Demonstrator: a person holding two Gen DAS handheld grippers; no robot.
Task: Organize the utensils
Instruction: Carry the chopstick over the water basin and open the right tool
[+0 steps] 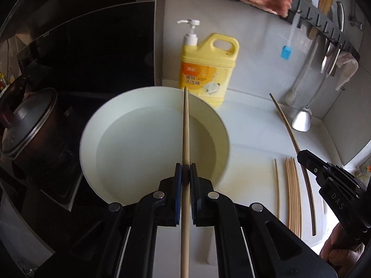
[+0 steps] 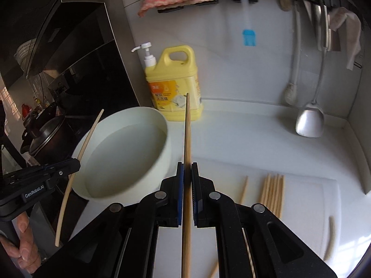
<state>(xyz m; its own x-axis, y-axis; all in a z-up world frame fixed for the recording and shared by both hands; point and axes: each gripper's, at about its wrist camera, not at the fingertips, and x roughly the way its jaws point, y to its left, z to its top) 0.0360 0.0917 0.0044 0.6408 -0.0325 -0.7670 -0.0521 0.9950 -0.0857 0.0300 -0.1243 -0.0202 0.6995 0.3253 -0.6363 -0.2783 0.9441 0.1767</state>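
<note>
Left gripper [image 1: 185, 169] fingers clamp one pale wooden chopstick [image 1: 186, 127]; right gripper [image 2: 187, 169] fingers clamp another wooden chopstick [image 2: 187, 134], above white counter [image 2: 243, 134].

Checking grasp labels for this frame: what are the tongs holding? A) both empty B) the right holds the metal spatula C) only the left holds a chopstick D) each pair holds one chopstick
D: the left tongs are shut on a chopstick, the right tongs on another chopstick; the metal spatula hangs at the wall untouched.
</note>
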